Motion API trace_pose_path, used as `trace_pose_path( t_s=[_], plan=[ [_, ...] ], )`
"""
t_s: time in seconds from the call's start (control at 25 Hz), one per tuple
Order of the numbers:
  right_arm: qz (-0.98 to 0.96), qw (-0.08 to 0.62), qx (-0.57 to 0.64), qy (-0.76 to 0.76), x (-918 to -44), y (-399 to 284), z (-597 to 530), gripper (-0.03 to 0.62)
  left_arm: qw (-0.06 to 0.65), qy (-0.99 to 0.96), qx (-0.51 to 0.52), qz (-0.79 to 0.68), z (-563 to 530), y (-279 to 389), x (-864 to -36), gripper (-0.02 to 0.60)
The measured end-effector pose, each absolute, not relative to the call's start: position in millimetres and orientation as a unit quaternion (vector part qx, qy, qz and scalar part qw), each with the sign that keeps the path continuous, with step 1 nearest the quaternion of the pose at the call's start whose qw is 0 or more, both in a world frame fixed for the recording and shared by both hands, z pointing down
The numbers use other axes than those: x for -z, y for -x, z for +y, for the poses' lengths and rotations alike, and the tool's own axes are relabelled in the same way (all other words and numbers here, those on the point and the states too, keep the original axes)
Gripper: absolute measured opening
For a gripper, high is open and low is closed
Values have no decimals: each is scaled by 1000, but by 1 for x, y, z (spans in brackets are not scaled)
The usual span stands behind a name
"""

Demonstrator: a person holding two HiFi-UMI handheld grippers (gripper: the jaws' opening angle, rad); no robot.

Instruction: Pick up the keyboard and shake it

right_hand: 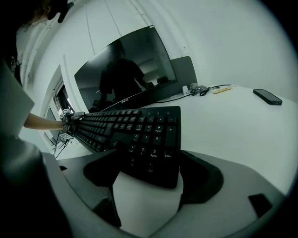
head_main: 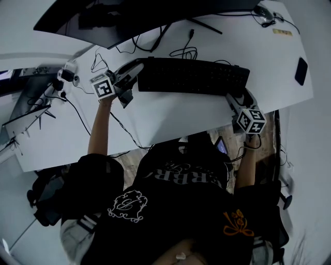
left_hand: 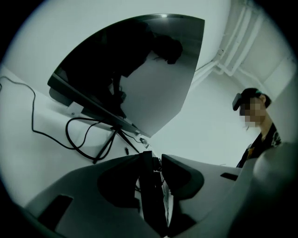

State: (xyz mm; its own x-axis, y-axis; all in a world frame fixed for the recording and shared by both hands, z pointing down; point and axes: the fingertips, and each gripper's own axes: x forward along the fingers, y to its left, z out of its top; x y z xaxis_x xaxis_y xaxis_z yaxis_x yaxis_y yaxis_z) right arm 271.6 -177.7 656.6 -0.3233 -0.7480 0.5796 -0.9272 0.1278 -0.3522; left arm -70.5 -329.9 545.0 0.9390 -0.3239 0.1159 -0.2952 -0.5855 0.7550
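Observation:
A black keyboard (head_main: 194,76) lies across the white desk (head_main: 170,119). My left gripper (head_main: 137,68) is at its left end. In the left gripper view the keyboard (left_hand: 148,195) shows edge-on between the two jaws, which stand close on either side of the slab, and the gripper (left_hand: 156,160) is shut on it. My right gripper (head_main: 235,98) is at the keyboard's front right corner. In the right gripper view the number-pad corner (right_hand: 149,148) reaches over the gap between the wide-set jaws, and the pads (right_hand: 205,176) do not press on it.
A large dark monitor (head_main: 129,20) stands behind the keyboard, with loose cables (head_main: 183,52) in front of it. A black phone (head_main: 301,71) lies at the desk's right edge and a mouse (head_main: 264,13) at the far right. A second person (left_hand: 260,135) stands nearby.

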Motion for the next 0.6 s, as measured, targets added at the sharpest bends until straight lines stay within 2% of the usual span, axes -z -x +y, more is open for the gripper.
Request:
trace_pose_path(
  t_s=[0.08, 0.2, 0.24, 0.28, 0.32, 0.36, 0.48, 0.6],
  plan=[
    [-741, 132, -341, -564, -657, -272, -177, 396, 441, -886, 43, -136, -323, 64, -527, 153],
    [-747, 130, -339, -557, -656, -269, -178, 396, 462, -881, 25, -98, -311, 54, -530, 272],
    [-749, 129, -338, -556, -655, -267, -178, 394, 463, -881, 14, -95, -308, 51, -533, 276],
    [-749, 127, -337, -556, -654, -265, -179, 394, 459, -882, 5, -102, -308, 49, -537, 273],
    [-749, 123, -336, -558, -653, -265, -180, 392, 452, -884, 1, -118, -312, 50, -540, 242],
    [-748, 117, -336, -560, -652, -265, -182, 382, 446, -885, 0, -134, -316, 52, -543, 158],
    [-752, 111, -335, -557, -651, -264, -185, 377, 454, -881, 25, -131, -318, 51, -526, 137],
    [-759, 117, -330, -549, -650, -264, -187, 377, 500, -860, 39, -96, -309, 55, -525, 124]
  ],
)
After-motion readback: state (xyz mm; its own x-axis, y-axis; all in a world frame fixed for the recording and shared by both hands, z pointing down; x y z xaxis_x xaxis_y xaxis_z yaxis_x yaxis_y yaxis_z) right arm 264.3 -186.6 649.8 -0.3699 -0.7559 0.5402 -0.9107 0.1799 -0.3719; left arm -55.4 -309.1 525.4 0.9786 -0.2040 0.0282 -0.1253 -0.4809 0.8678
